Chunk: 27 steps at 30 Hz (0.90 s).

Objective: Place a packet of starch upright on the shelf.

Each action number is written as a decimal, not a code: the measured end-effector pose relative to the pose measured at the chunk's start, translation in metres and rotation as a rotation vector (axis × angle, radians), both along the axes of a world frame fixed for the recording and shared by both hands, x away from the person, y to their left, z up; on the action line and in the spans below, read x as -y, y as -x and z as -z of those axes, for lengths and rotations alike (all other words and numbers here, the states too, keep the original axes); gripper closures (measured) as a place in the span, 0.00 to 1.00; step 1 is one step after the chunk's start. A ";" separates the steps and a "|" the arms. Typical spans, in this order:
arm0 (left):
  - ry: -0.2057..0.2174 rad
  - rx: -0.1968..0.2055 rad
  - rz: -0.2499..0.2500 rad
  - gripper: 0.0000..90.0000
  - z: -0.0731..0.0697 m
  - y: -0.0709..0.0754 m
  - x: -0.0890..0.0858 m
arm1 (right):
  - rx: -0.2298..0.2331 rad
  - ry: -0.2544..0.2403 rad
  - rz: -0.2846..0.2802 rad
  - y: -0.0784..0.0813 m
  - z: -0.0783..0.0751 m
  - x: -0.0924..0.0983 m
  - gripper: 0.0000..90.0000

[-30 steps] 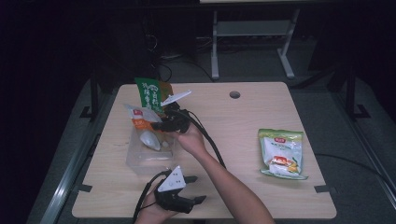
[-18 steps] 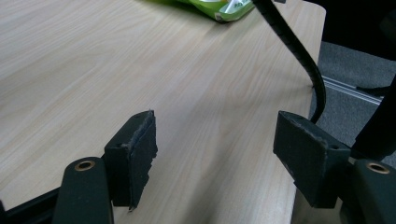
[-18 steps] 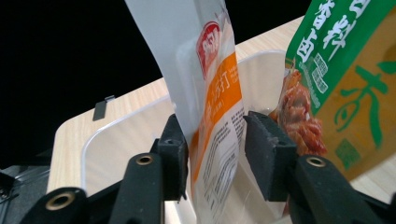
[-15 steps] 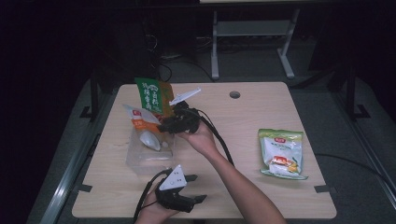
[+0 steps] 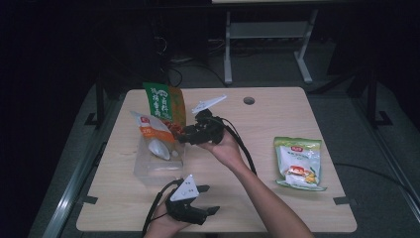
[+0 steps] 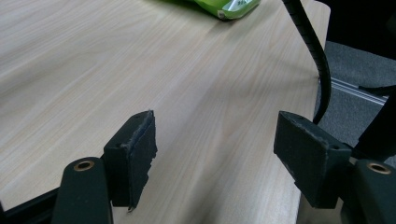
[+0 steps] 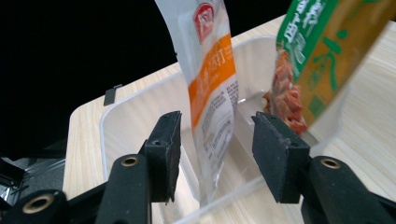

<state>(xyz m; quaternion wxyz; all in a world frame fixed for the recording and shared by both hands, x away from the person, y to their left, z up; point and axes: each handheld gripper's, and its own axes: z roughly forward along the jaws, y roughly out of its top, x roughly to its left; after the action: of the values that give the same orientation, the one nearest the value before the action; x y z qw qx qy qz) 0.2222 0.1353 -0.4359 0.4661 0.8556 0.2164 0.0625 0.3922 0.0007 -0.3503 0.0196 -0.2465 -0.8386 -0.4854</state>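
- Left hand-held gripper (image 5: pixel 210 199): nearest the bin (image 5: pixel 148 171), resting on the surface (image 5: pixel 257 208), jaws wide apart, empty, likely idle.
- Right hand-held gripper (image 5: pixel 181 137): beside the bin; jaws have just been opening, pads clear of the white-orange pouch (image 7: pixel 212 93), probably released.
- Pouch: upright in the bin, glossy.
- Green bag (image 5: pixel 163 101): at the bin's far end.

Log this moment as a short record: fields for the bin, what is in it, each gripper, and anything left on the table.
bin: clear plastic bin, left part of the table
contents: white-and-orange packet and green packet, both standing upright in it
right gripper: beside the bin, jaws just opening, apart from the white-and-orange packet
left gripper: open, holding nothing, at the near edge
left out: light green packet, lying flat at the right
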 end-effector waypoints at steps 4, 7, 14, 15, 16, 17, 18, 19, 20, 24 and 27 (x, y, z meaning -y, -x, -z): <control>-0.002 0.003 0.002 0.32 0.000 -0.001 0.001 | -0.003 0.000 0.008 0.002 0.000 0.012 0.54; -0.008 0.006 0.003 0.32 0.001 -0.002 0.001 | -0.007 0.009 0.018 0.002 0.000 0.023 0.53; -0.012 0.007 0.007 0.32 0.002 -0.004 0.003 | -0.018 0.020 0.053 0.003 0.004 0.047 0.50; -0.013 0.007 0.008 0.32 0.002 -0.004 0.003 | -0.022 0.024 0.061 0.004 0.004 0.050 0.50; -0.010 0.006 0.007 0.32 0.002 -0.004 0.004 | -0.025 0.027 0.065 0.004 0.004 0.053 0.50; -0.006 0.001 0.005 0.32 0.002 -0.004 0.004 | -0.022 0.030 0.066 0.005 0.005 0.057 0.50; -0.007 -0.001 0.007 0.32 0.002 -0.004 0.005 | -0.024 0.035 0.071 0.005 0.005 0.060 0.50; -0.009 0.001 0.008 0.32 0.003 -0.004 0.005 | -0.019 0.040 0.079 0.006 0.006 0.067 0.49; -0.012 0.002 0.011 0.32 0.003 -0.004 0.006 | -0.019 0.040 0.079 0.006 0.006 0.067 0.49; -0.015 0.002 0.014 0.32 0.003 -0.004 0.008 | -0.028 0.042 0.103 0.009 0.006 0.083 0.49; -0.011 0.001 0.013 0.32 0.004 -0.005 0.009 | -0.036 0.043 0.122 0.011 0.006 0.093 0.48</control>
<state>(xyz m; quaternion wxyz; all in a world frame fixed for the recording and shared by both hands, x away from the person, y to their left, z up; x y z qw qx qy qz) 0.2268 0.1266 -0.4395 0.4618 0.8595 0.2103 0.0612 0.3816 -0.0926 -0.3568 -0.0001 -0.3061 -0.8318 -0.4630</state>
